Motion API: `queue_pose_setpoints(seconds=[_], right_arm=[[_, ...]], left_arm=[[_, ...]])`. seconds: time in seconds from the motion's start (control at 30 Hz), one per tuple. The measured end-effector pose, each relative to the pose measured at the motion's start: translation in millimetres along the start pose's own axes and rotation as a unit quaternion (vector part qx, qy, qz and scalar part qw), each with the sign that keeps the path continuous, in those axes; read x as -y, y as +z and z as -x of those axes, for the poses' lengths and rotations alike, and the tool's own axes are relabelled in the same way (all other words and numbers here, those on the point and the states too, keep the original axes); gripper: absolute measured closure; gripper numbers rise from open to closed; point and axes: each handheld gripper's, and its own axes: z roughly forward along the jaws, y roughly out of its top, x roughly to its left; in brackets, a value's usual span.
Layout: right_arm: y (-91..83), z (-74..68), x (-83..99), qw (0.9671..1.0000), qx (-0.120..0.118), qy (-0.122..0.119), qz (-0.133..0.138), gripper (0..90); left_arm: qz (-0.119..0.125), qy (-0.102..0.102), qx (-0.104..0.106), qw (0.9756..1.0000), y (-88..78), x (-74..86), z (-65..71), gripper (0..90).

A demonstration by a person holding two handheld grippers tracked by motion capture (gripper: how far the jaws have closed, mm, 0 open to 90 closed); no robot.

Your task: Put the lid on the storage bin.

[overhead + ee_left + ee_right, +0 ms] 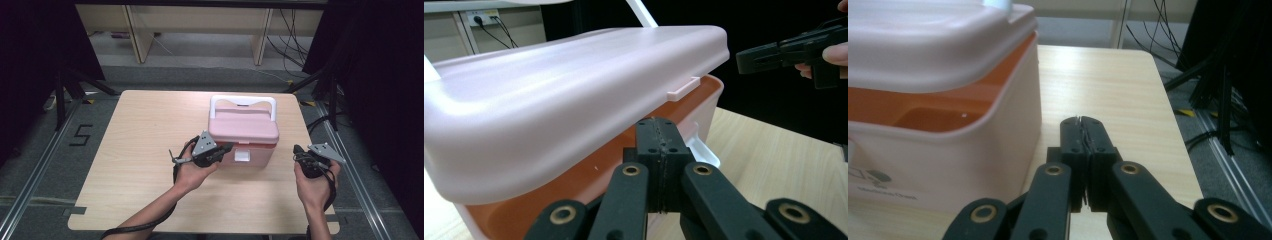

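A pink cooler box with a white handle stands on the wooden table. Its lid is lifted at the front, so a gap shows the orange rim. My left gripper is shut, its tip just under the lid's front edge near a small tab; whether it touches the lid I cannot tell. From above, the left gripper is at the box's front left. My right gripper is shut and empty, apart from the box on its right. The right gripper points along the box wall.
Bare tabletop lies right of the box, up to the table's edge. Black stands and cables are on the floor beyond that edge. Wooden furniture legs stand behind the table.
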Motion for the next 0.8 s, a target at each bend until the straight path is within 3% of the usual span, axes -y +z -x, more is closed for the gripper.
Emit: queue_pose_setpoints(seconds=[0.07, 0.1, 0.13, 0.2, 0.27, 0.3, 0.33, 0.4, 0.6, 0.63, 0.77, 0.8], right_arm=[[-1.3, 0.9, 3.6, 0.9998, 0.009, 0.016, -0.006, 89.4], [-0.7, 4.2, 5.3, 0.9999, 0.007, 0.006, -0.006, 89.4], [-1.1, 3.4, 6.9, 0.9998, 0.007, 0.019, -0.008, 89.3], [-1.6, 7.5, 9.2, 0.9999, 0.012, 0.002, -0.008, 89.4], [-1.1, 6.5, 11.0, 0.9998, 0.009, 0.013, -0.01, 89.4], [-1.3, 4.0, 11.9, 0.9994, 0.008, 0.031, -0.014, 89.4], [-0.9, 7.0, 12.6, 0.9998, 0.01, 0.01, -0.011, 89.4], [0.0, 6.8, 14.0, 0.9998, 0.01, 0.01, -0.014, 89.4], [0.3, 5.7, 19.7, 0.9995, -0.004, 0.023, -0.02, 88.2], [2.6, 7.4, 21.9, 0.9998, -0.006, 0.014, -0.016, 88.1], [2.4, 8.9, 27.8, 0.9995, -0.012, 0.019, -0.024, 87.0], [1.3, 6.5, 29.1, 0.9988, -0.008, 0.037, -0.03, 86.4]], left_arm=[[0.0, 0.001, 0.0, 1.0, -2.0, -0.2, -0.2, 90.0], [0.001, -0.001, -0.001, 1.0, -2.9, -0.3, -0.1, 89.9], [-0.001, 0.003, -0.001, 1.0, -4.1, -0.5, -0.2, 90.0], [-0.003, 0.004, 0.001, 1.0, -6.4, 0.4, 0.6, 90.0], [-0.006, 0.007, 0.002, 1.0, -8.6, 1.2, 0.5, 90.0], [-0.006, 0.006, 0.002, 1.0, -9.8, 1.7, 0.4, 90.0], [-0.006, 0.007, 0.002, 1.0, -11.2, 2.2, 0.0, 89.9], [-0.006, 0.009, 0.002, 0.9999, -13.7, 3.1, -1.3, 89.9], [-0.009, 0.01, -0.008, 0.9999, -26.4, 4.7, -8.5, 89.9], [-0.009, 0.013, -0.007, 0.9999, -28.8, 4.9, -10.0, 89.8], [-0.008, 0.016, -0.015, 0.9997, -38.3, 6.0, -15.4, 89.7], [-0.008, 0.016, -0.017, 0.9997, -40.6, 6.4, -16.9, 89.6]])
